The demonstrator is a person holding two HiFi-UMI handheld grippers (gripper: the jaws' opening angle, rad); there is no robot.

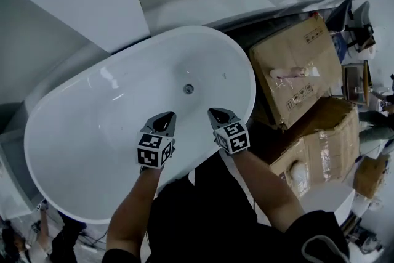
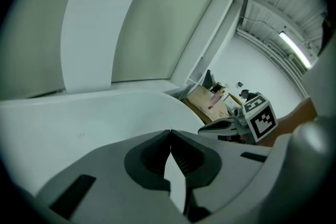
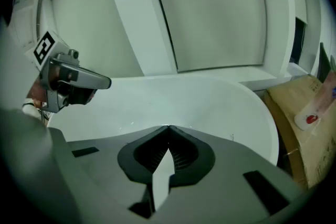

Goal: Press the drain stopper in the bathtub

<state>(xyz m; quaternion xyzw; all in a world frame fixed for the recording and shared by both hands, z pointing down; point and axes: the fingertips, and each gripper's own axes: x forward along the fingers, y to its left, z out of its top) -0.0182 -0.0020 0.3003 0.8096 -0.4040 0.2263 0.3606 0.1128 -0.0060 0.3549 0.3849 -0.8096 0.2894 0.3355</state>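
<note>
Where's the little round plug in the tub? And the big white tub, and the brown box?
Small round metal drain stopper (image 1: 188,89): head view, on its top.
White oval bathtub (image 1: 92,126): head view, on its bare inner wall.
Brown cardboard box (image 1: 280,49): head view, on its upper face.

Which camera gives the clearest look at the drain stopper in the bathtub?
The head view. It looks down on the drain stopper, a small round metal disc, uncovered, on the floor of the white bathtub. The left gripper view and the right gripper view show only the tub's white surface, and the stopper does not appear in either.
</note>
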